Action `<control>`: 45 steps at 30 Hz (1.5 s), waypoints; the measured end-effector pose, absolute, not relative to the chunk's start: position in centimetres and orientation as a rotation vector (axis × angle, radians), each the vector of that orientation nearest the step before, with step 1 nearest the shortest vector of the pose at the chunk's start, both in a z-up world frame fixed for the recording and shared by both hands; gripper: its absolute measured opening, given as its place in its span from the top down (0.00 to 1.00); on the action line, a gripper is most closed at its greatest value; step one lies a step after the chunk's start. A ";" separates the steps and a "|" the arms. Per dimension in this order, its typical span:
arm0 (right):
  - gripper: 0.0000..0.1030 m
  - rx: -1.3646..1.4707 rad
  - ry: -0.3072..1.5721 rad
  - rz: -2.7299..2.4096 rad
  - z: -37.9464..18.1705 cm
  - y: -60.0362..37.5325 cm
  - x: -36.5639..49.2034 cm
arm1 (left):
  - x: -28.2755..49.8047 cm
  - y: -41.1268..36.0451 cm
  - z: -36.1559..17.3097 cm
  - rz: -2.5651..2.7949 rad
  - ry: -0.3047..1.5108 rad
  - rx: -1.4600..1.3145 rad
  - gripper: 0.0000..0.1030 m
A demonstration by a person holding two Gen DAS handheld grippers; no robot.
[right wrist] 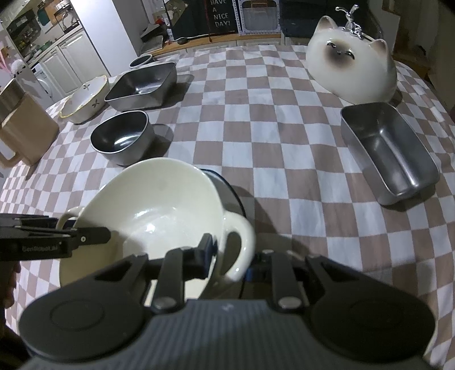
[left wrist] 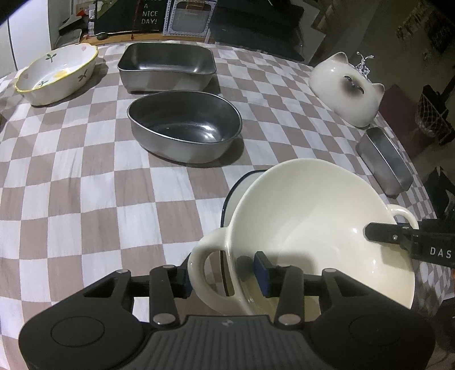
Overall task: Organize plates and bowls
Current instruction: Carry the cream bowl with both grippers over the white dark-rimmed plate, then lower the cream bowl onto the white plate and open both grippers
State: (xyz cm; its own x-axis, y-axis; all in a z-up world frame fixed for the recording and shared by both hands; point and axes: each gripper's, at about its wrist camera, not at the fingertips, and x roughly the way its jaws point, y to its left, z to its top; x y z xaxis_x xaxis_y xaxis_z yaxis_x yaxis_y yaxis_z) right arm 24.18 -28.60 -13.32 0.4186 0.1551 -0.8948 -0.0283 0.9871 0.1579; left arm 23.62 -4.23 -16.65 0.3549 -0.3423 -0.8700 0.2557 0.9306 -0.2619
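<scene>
Dim room; checkered tablecloth [left wrist: 85, 185], white cabinets [right wrist: 68, 57] far left, "NICE DAY" sign [right wrist: 221, 15] behind.

On the table [left wrist: 85, 199], in the left wrist view, the two-handled bowl [left wrist: 312, 227] sits at 5 o'clock, tilted on a rimmed dish [left wrist: 241, 185] beneath it. The oval bowl [left wrist: 184, 128] lies at centre, the rectangular pan [left wrist: 167, 67] behind it at 12 o'clock. The scalloped dish [left wrist: 57, 74] is at 10 o'clock, the cat-shaped dish [left wrist: 347, 88] at 2, and the narrow pan [left wrist: 384, 162] at 3.
</scene>
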 end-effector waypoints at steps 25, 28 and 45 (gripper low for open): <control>0.65 -0.052 1.159 0.123 -13.3 -27.2 24.2 | 23.4 -5.0 -16.2 -0.407 1.124 0.044 0.54; 0.64 -0.049 1.172 0.124 -13.5 -27.4 24.3 | 23.5 -4.9 -16.2 -0.413 1.128 0.035 0.54; 0.39 -0.177 1.185 0.053 -13.5 -26.8 24.3 | 23.6 -4.6 -16.1 -0.413 1.130 0.036 0.46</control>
State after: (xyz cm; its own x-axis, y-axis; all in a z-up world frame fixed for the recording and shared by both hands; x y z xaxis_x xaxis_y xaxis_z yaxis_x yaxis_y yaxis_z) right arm 24.27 -26.75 -13.52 0.3771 -0.0517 -0.9247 -0.1339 0.9849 -0.1097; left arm 23.60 -4.64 -16.06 0.3599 -0.3018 -0.8828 0.3381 0.9241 -0.1780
